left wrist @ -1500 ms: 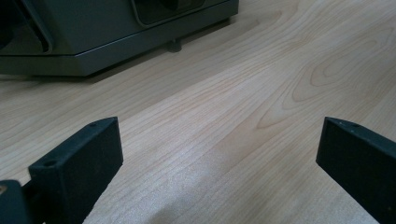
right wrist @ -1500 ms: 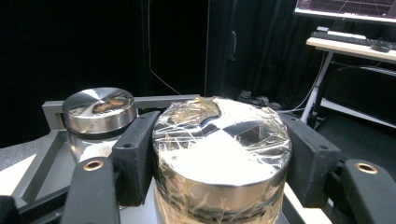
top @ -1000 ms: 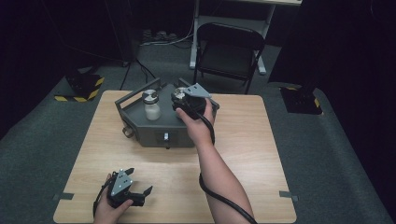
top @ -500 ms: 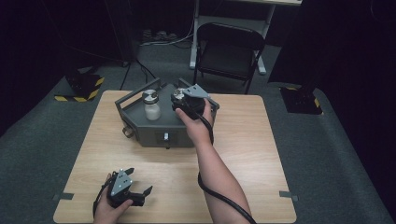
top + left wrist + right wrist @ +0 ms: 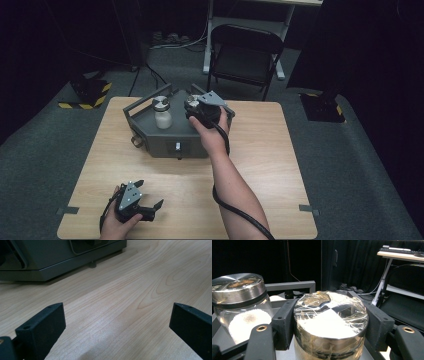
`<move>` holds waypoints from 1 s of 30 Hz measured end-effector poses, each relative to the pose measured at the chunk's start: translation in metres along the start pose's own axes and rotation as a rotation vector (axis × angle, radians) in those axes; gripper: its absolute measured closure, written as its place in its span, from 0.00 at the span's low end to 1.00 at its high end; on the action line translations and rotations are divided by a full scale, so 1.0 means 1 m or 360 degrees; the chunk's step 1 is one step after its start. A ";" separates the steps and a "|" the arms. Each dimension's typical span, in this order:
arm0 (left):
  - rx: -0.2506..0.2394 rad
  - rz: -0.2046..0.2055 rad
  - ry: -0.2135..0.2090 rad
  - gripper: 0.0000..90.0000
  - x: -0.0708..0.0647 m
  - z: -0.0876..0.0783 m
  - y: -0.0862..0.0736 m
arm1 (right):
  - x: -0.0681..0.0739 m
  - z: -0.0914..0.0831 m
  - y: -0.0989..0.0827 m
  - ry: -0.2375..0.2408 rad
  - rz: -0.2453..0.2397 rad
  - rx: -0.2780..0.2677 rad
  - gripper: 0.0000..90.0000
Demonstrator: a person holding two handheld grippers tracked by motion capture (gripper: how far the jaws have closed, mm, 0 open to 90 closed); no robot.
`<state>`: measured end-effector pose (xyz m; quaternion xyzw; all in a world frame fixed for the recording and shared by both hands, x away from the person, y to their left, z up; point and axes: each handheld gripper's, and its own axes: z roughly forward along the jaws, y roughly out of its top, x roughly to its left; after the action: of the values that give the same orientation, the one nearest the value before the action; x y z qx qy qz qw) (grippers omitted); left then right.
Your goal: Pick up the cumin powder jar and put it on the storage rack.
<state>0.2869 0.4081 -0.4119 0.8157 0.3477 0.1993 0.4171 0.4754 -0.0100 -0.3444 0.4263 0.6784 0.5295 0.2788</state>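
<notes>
A grey metal tray [image 5: 172,140] stands at the back of the wooden table [image 5: 280,165]. Two glass jars with shiny metal lids stand in it. My right gripper [image 5: 329,315] is shut on the right jar's lid [image 5: 329,325], one black pad on each side; in the high view that gripper [image 5: 196,109] sits over the tray's right part. The left jar [image 5: 161,113], holding white powder, stands free beside it [image 5: 239,307]. My left gripper [image 5: 150,195] rests low at the table's front left, open, with bare wood between its jaws [image 5: 117,322].
A folding chair [image 5: 247,55] stands behind the table, with a desk leg further back. The tray's near wall [image 5: 50,262] lies ahead of the left gripper. Bare wood stretches across the table's right side and front.
</notes>
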 end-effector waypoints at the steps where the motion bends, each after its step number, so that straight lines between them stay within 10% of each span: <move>1: 0.0001 0.0001 0.0000 0.01 0.000 0.000 0.000 | 0.000 0.000 0.000 0.0001 0.0001 -0.0002 0.39; 11: 0.0003 0.0003 -0.0004 0.01 0.000 0.000 0.000 | -0.003 0.001 0.003 0.0022 0.0022 0.0021 0.36; 22: 0.0001 0.0000 -0.0009 0.01 0.001 0.000 0.000 | 0.000 -0.003 0.003 0.0015 0.0012 0.0009 0.04; 30: 0.0002 -0.0004 -0.0009 0.01 0.001 0.000 0.000 | 0.002 -0.013 0.006 0.0059 0.0001 -0.0030 0.01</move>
<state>0.2879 0.4089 -0.4117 0.8162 0.3477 0.1960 0.4178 0.4657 -0.0138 -0.3349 0.4140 0.6781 0.5438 0.2702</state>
